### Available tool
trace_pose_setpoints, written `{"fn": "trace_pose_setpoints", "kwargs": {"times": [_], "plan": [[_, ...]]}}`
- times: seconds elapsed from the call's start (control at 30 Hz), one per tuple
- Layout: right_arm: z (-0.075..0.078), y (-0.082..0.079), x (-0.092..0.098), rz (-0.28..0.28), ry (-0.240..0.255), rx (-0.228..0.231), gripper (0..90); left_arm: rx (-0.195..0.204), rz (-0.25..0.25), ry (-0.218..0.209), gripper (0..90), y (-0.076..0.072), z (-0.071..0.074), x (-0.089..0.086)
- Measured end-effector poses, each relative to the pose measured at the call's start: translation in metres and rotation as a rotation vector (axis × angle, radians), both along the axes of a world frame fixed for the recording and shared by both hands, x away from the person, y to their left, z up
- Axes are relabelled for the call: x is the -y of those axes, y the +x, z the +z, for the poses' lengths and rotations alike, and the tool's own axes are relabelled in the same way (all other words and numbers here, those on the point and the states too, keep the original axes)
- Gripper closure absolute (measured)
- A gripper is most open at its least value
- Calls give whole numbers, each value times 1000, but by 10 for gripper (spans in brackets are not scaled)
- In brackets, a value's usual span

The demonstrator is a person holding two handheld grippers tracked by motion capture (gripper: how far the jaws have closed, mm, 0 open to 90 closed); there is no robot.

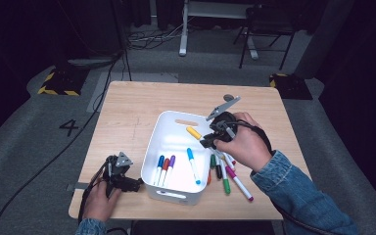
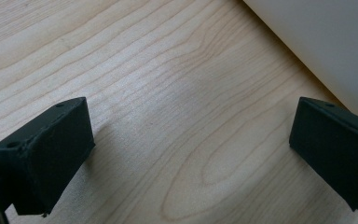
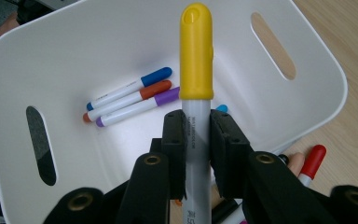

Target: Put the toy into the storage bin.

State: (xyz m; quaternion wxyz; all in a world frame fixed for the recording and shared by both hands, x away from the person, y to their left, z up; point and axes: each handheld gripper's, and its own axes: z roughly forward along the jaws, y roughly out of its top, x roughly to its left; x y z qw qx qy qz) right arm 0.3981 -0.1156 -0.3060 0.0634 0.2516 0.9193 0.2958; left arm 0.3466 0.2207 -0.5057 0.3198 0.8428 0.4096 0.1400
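Gripping a yellow-capped marker (image 3: 196,51) by its white barrel, the right tool (image 3: 196,135) hangs over the white bin (image 1: 152,147), cap pointing out past the jaws and down toward the bin's floor. The pads press the barrel from both sides, well below the cap, which leaves the capped end free to go in first. I'd judge the marker is about to be dropped among the ones already sorted: a blue marker (image 3: 129,87), an orange marker (image 3: 128,99) and a purple marker (image 3: 137,108) lie side by side on the bin floor, and a light blue marker (image 1: 193,165) lies a little apart from them.

Outside the bin, just beside its right wall on the desk (image 1: 127,105), a loose cluster of markers (image 1: 227,176) waits under the right hand (image 1: 242,144), close enough for short trips.

The left tool (image 1: 127,183) rests low at the near-left corner of the desk with its jaws spread wide and nothing between them, near the bin's left wall, probably parked there to keep clear or to steady the bin if it slides.
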Motion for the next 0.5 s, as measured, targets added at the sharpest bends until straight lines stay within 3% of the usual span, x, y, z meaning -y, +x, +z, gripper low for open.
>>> {"fn": "trace_pose_setpoints", "kwargs": {"times": [0.5], "plan": [[-4, 1, -33, 45, 4, -5, 771, 2, 2, -1, 0, 0, 0, 0]]}}
